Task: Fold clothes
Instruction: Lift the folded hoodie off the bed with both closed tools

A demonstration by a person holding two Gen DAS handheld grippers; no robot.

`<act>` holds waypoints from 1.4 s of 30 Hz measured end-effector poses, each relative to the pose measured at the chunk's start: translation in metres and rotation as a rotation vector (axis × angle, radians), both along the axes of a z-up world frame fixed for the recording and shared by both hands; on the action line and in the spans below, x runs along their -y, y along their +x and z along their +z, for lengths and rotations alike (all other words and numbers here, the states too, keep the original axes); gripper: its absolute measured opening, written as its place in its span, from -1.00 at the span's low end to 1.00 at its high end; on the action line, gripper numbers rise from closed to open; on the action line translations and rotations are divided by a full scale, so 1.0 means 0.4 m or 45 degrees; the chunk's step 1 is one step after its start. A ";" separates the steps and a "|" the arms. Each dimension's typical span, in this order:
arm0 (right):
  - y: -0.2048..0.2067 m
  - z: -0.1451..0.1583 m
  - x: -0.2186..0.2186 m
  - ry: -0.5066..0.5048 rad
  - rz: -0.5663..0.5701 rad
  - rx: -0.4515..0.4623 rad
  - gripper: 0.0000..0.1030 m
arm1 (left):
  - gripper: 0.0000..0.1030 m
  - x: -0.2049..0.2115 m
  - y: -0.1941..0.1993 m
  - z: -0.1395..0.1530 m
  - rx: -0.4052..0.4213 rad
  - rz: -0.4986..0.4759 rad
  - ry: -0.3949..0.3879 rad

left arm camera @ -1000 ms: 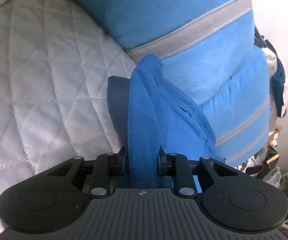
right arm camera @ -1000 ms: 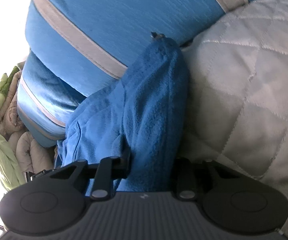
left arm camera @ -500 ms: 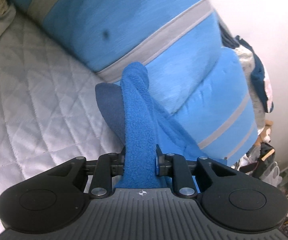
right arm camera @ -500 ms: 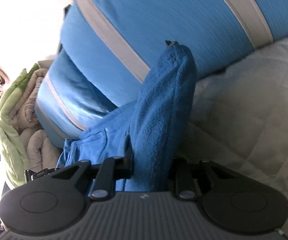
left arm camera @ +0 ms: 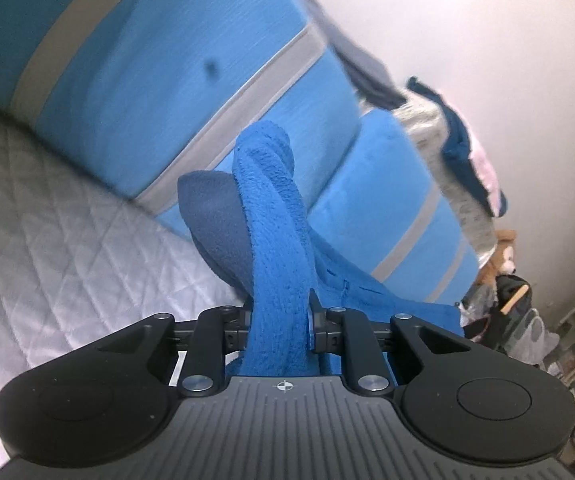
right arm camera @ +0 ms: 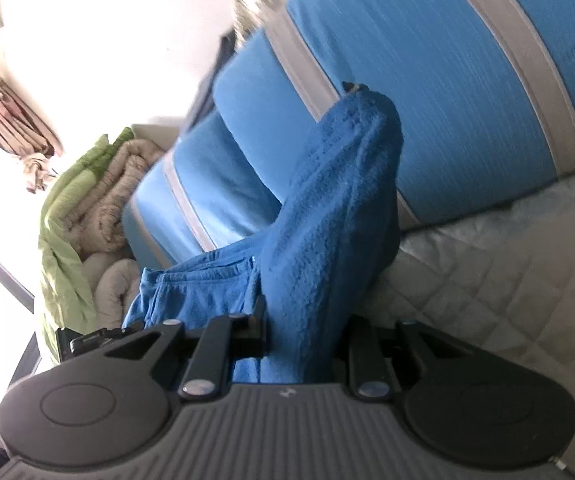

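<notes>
Both hand-held grippers carry the same blue fleece garment (left arm camera: 275,248). The left hand-held gripper (left arm camera: 280,322) has its jaws clamped on a bunched ridge of fleece; a darker inner face (left arm camera: 215,220) of the cloth shows just beside that ridge. The right hand-held gripper (right arm camera: 303,328) is likewise closed on a thick bunch of the garment (right arm camera: 327,220).

The garment hangs lifted above the quilted bed (left arm camera: 55,248), its slack span drooping between the two grips. Past it, along the bed's far edge, stands a stack of blue bedding with grey bands (left arm camera: 167,80). A green and beige quilt pile (right arm camera: 87,200) lies off towards the window end.

Judgement: I am mid-carry with two held points. Whether this is spreading the garment out or bringing one edge over for a fold, the views do not settle.

Notes for doing it well:
- Keep both clamps firm; fleece is thick and should not slip easily, but the bunches are uneven.
- Hold the two grips level, so the span between hangs straight.
- Keep the span off the blue bedding, which could drag it.
- Lower onto open quilt, well inside the bed's edges.
</notes>
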State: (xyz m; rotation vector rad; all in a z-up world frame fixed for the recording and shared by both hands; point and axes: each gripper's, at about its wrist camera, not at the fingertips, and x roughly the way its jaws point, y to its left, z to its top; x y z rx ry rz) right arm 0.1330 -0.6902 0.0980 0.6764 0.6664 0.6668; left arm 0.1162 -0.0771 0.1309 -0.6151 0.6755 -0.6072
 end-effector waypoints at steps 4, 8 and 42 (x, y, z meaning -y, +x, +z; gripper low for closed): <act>-0.021 0.058 0.008 0.018 -0.016 0.049 -0.61 | -0.62 0.002 -0.018 0.067 0.057 0.008 -0.009; -0.044 0.120 0.015 0.017 -0.024 0.096 -0.61 | -0.62 0.007 -0.033 0.123 0.096 0.017 -0.011; -0.097 0.302 -0.112 -0.025 0.059 0.256 -0.61 | -0.62 -0.124 -0.128 0.259 0.177 0.167 0.003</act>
